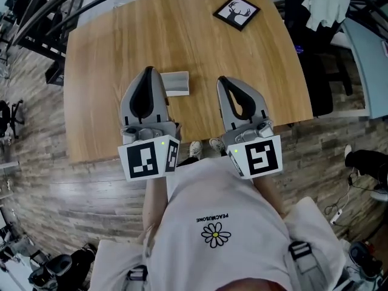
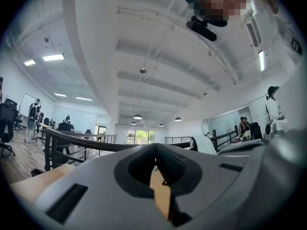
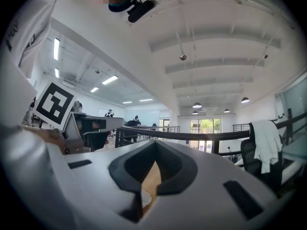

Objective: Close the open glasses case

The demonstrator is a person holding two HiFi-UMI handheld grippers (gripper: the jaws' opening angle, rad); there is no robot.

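A small grey glasses case (image 1: 175, 83) lies flat on the wooden table (image 1: 121, 47), near its front edge; I cannot tell how its lid stands. My left gripper (image 1: 148, 70) is just left of the case, its tip level with the case's far end, jaws shut and empty. To the right of the case, a short gap away, my right gripper (image 1: 220, 79) is also shut with nothing in it. Both gripper views look level across the room; the case is hidden in them, and the left gripper (image 2: 154, 145) and right gripper (image 3: 156, 143) show tips that meet.
A black-framed deer picture (image 1: 236, 11) lies at the table's far right corner. A dark chair with a white cloth (image 1: 324, 5) stands beyond the right edge. Dark railings (image 1: 42, 11) run along the far left. The person's shoes (image 1: 196, 148) show under the front edge.
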